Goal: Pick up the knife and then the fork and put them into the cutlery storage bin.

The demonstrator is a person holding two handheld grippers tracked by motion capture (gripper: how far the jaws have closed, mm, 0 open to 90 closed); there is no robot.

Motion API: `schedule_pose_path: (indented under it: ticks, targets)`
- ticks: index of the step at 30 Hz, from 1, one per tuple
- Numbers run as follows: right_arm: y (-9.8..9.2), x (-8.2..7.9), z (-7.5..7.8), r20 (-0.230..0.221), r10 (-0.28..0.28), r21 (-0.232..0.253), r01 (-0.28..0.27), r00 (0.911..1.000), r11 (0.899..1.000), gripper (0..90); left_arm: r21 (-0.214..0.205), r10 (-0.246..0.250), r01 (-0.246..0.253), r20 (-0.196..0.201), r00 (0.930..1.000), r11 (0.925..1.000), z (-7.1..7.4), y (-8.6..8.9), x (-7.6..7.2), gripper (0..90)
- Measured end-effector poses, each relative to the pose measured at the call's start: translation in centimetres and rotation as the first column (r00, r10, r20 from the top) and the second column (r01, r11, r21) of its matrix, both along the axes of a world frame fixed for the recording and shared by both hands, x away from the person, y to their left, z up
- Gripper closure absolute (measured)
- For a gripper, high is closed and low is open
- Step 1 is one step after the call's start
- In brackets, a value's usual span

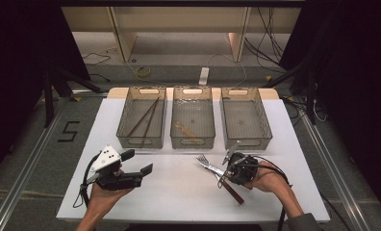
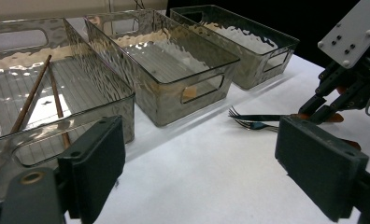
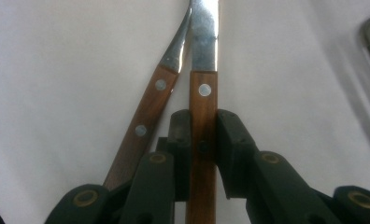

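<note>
Jaws of right gripper (image 3: pixel 202 140) clamped on one fork (image 3: pixel 202 107); left gripper (image 2: pixel 197 163) held open, empty. Chopsticks (image 1: pixel 145 118) binned; both forks unsorted on tabletop (image 1: pixel 179 192).

Bare white table (image 1: pixel 179 187) lies free between both hands; three clear bins (image 1: pixel 193 122) wall its far side.

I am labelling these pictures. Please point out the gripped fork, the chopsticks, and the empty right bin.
gripped fork (image 3: pixel 202 112): right gripper view, its wooden handle.
chopsticks (image 1: pixel 145 118): high view, middle of the pair.
right bin (image 1: pixel 263 115): high view, its right wall.
</note>
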State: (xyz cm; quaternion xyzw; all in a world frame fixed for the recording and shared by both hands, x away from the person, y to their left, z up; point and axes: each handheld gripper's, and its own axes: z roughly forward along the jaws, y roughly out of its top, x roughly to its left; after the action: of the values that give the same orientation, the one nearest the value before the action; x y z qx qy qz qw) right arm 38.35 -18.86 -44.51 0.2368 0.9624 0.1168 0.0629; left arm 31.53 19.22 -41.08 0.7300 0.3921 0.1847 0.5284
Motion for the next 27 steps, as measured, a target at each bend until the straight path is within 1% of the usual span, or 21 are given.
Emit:
schedule_pose_path:
  ticks: [2,3,6,9,13,19,20,23,24,25,27]
  targets:
    - [-0.1,0.0,0.3,0.005,-0.007,0.016,0.007,1.0,1.0,77.2,0.001,0.0,0.0,-0.002,1.0,1.0,0.0,0.0,0.0,15.7]
    - [-0.2,0.0,0.4,0.007,-0.001,0.025,0.001,1.0,1.0,77.2,0.003,0.0,0.0,-0.002,1.0,1.0,0.0,0.0,0.0,15.7]
    - [-0.3,0.0,0.8,0.004,-0.015,0.051,0.015,0.9999,0.999,77.2,0.004,0.0,0.0,-0.001,1.0,1.0,0.0,0.0,0.0,15.7]
    - [-0.5,0.0,1.2,0.01,-0.018,0.084,0.017,0.9998,0.996,77.2,0.003,0.001,-0.001,-0.003,1.0,1.0,-0.1,0.0,0.0,15.7]
    - [-0.9,0.2,1.8,0.014,-0.042,0.122,0.04,0.999,0.992,77.2,0.001,0.005,-0.005,-0.001,1.0,1.0,-0.1,0.1,0.0,15.7]
    - [-1.6,0.9,2.5,0.033,-0.07,0.179,0.064,0.997,0.982,77.2,-0.006,0.015,-0.015,0.006,0.9999,0.9999,0.0,0.2,-0.1,15.7]
    - [-1.6,1.0,2.6,0.031,-0.078,0.191,0.071,0.9965,0.979,77.2,-0.006,0.015,-0.015,0.006,0.9999,0.9999,0.0,0.3,-0.1,15.6]
    - [-1.8,1.2,3.0,0.041,-0.079,0.22,0.069,0.996,0.973,77.2,-0.011,0.017,-0.017,0.01,0.9998,0.9998,0.0,0.3,-0.1,15.7]
    - [-1.9,1.2,3.2,0.04,-0.089,0.227,0.077,0.9952,0.971,77.2,-0.01,0.018,-0.018,0.01,0.9998,0.9998,0.0,0.4,-0.1,15.7]
    - [-2.0,1.3,3.3,0.044,-0.085,0.241,0.072,0.9954,0.968,77.2,-0.009,0.019,-0.019,0.011,0.9997,0.9998,0.0,0.4,-0.1,15.7]
    - [-2.3,1.6,3.8,0.05,-0.104,0.259,0.088,0.9933,0.962,77.2,-0.011,0.023,-0.023,0.012,0.9997,0.9997,0.0,0.4,-0.1,15.7]
